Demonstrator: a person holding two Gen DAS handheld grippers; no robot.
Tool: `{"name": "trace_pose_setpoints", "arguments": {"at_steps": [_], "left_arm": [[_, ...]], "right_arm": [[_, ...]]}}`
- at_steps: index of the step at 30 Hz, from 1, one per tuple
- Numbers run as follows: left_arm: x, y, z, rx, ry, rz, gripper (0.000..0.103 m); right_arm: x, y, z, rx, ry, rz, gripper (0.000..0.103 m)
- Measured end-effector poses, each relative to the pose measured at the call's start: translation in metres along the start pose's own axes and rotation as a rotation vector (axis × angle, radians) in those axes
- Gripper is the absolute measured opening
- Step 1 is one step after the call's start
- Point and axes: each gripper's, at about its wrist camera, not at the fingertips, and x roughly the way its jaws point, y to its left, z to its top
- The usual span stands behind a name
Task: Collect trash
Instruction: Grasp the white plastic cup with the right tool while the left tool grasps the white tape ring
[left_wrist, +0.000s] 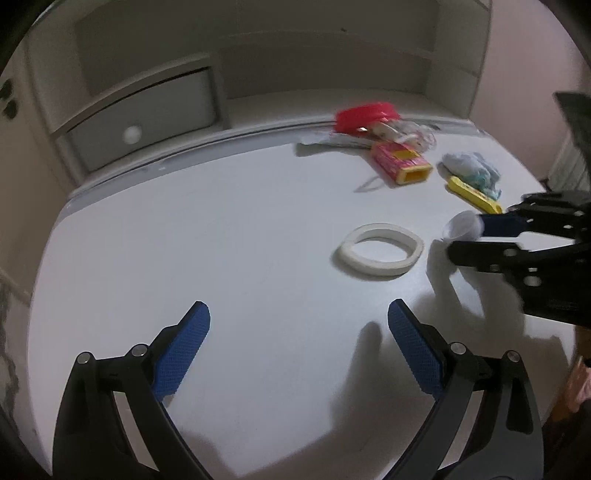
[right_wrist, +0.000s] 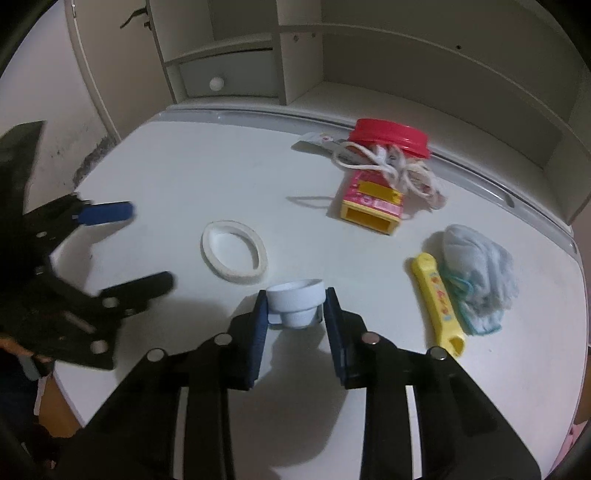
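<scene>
The right claw (right_wrist: 294, 314) is closed around a small white cap (right_wrist: 295, 301), its two blue pads pressed against the cap's sides, and the cap sits just on the near side of the white tape ring (right_wrist: 234, 254) that lies flat on the desk (right_wrist: 184, 166). Whether the cap is already clear of the desk or still resting on it cannot be told from either view. The left claw (left_wrist: 299, 343) is spread wide and holds nothing, hovering over bare desk on the near side of the ring and a little to its left. To do this step well, I would keep the squeeze steady and modest: the cap looks light and smooth, tapering to a narrower neck, so it could pivot or pop out if the pads slide toward the narrow part. Lifting straight up before moving sideways should avoid nudging the ring. No bin shows in either view, so where the cap goes is not visible. Beyond the ring, toward the shelves, wait the pink and yellow box (right_wrist: 371, 201), the tangled white cord (right_wrist: 399, 170) and the red lid (right_wrist: 389, 138); to the ring's right lie the yellow stick (right_wrist: 437, 299) and the crumpled blue cloth (right_wrist: 476, 273), touching each other.
</scene>
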Motion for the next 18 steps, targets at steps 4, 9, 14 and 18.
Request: {"name": "trace_pose_setpoints", "arguments": {"at_steps": [4,9,14,18], "left_arm": [[0.014,-0.016,0.014,0.045,0.013,-0.019,0.094],[0.028,-0.026,0.031,0.057,-0.001,-0.009,0.094],[0.035,-0.03,0.04,0.028,-0.001,-0.013,0.092],[0.033,-0.039,0.042,0.044,-0.016,-0.02,0.076]], "right_arm": [[-0.021,-0.013,-0.015,0.039,-0.022,0.021,0.03],[-0.044,-0.029,-0.037,0.081,-0.043,0.034,0.03],[-0.06,-0.046,-0.055,0.123,-0.061,0.042,0.03],[-0.066,-0.056,-0.065,0.148,-0.064,0.044,0.03]]}}
